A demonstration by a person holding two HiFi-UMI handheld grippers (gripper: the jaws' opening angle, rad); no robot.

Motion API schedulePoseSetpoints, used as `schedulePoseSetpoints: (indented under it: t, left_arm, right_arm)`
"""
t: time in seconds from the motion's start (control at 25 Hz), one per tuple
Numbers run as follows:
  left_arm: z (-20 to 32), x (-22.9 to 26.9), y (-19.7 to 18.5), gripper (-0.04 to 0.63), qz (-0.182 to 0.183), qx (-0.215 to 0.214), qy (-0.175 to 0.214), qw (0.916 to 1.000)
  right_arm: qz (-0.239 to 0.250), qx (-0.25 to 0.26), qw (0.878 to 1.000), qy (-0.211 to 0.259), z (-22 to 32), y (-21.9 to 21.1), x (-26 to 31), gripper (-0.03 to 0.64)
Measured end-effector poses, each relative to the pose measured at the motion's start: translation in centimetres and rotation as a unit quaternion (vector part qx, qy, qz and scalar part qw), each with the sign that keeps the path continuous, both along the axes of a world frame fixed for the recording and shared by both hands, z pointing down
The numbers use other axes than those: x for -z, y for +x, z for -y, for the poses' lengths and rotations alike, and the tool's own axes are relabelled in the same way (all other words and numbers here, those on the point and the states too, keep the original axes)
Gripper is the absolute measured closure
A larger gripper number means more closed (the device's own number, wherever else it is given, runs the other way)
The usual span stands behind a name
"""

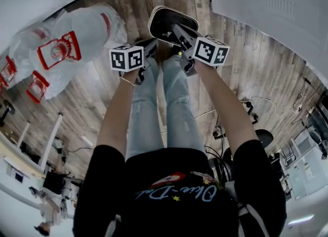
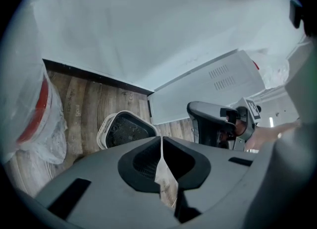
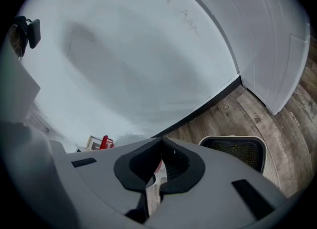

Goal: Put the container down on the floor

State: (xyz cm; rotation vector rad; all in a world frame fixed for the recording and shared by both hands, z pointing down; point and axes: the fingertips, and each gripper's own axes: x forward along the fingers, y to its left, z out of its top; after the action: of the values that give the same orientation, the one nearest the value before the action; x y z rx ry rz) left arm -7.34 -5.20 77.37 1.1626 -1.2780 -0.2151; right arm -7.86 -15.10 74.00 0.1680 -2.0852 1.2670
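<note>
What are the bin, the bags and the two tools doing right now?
container: standing on the floor, open on top, held by nothing.
left tool: shut, empty.
right tool: shut, empty.
plastic bags: lying on the floor, untouched.

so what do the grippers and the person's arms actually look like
The left gripper and right gripper both have smooth grey bodies with black scooped pads at the jaws. Each carries a white cube printed with black square markers: left cube, right cube. The arms are bare below the short sleeves of a black T-shirt.
</note>
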Motion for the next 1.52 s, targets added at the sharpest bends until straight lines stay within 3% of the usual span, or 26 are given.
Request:
schedulePoseSetpoints:
  t: [0.2,0.56,0.76,1.2,1.4,1.52]
  left_arm:
    - [1.9,4.9,-0.2,0.583,0.035,-0.029,0.045,0.9980]
    - [3.1,14.2,-1.0,0.584,0.061,-0.032,0.087,0.9938]
    - [3.3,18.8,-1.8,0.584,0.081,-0.013,0.105,0.9912]
    - [3.8,28.3,-3.3,0.584,0.148,0.000,0.142,0.9788]
    - [4.0,33.1,-4.4,0.584,0.139,0.056,0.179,0.9724]
    - [4.0,35.2,-4.3,0.584,0.154,0.053,0.188,0.9685]
  right_arm:
    - [0.032,-0.007,0.999,0.006,0.3,-0.1,4.4,0.617]
    - [0.073,-0.073,0.995,-0.008,2.1,0.8,13.2,0.617]
    - [0.102,-0.122,0.987,0.006,4.5,1.1,18.3,0.617]
    - [0.126,-0.126,0.983,0.048,5.1,3.4,26.6,0.617]
    - [0.133,-0.123,0.982,0.061,4.4,4.4,29.6,0.617]
    - [0.141,-0.112,0.981,0.078,4.4,4.4,31.5,0.617]
